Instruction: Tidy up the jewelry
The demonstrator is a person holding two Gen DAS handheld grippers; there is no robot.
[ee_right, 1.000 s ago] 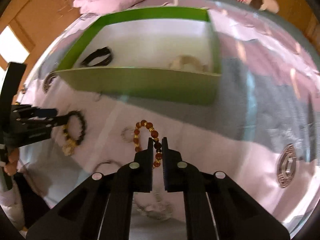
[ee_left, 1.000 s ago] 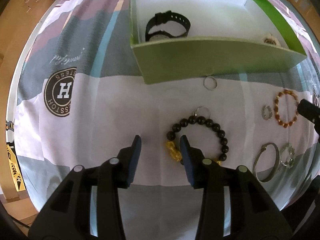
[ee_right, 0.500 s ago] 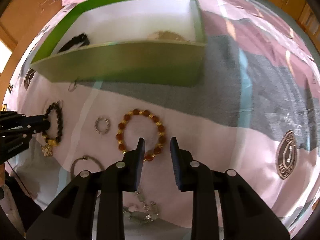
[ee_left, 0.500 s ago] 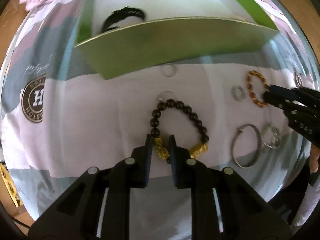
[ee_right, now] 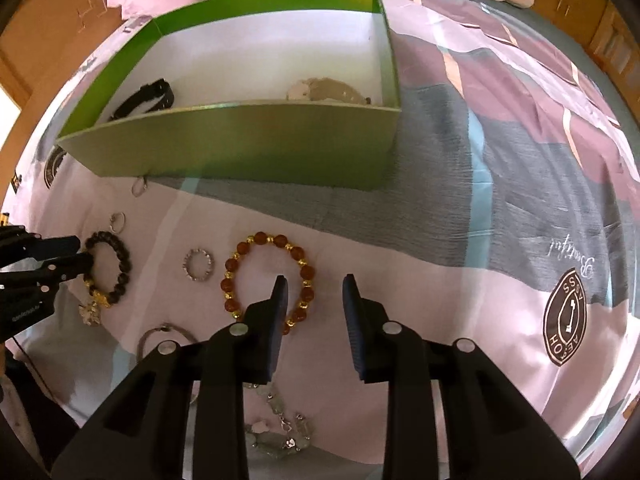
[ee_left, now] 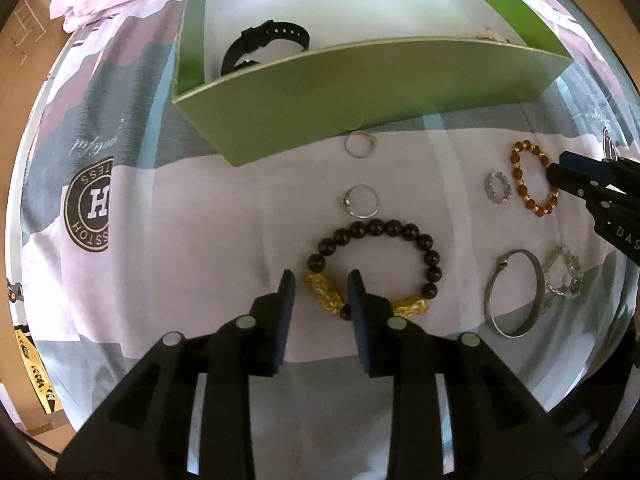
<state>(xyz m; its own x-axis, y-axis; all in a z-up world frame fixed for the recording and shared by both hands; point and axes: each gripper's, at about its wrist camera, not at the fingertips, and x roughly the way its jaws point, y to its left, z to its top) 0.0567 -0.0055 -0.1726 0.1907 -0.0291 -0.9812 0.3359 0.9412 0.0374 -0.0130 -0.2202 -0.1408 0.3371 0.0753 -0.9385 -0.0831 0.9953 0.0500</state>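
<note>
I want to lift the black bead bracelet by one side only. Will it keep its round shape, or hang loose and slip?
The black bead bracelet is separate beads on a string, so it will probably sag into a drop shape. The round glossy beads may slip between the fingers of the left gripper; the knobbly gold charms between the open jaws probably give a surer hold.

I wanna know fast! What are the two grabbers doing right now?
Left gripper: open, straddling the black bead bracelet.
Right gripper: open, straddling the amber bracelet.
</note>
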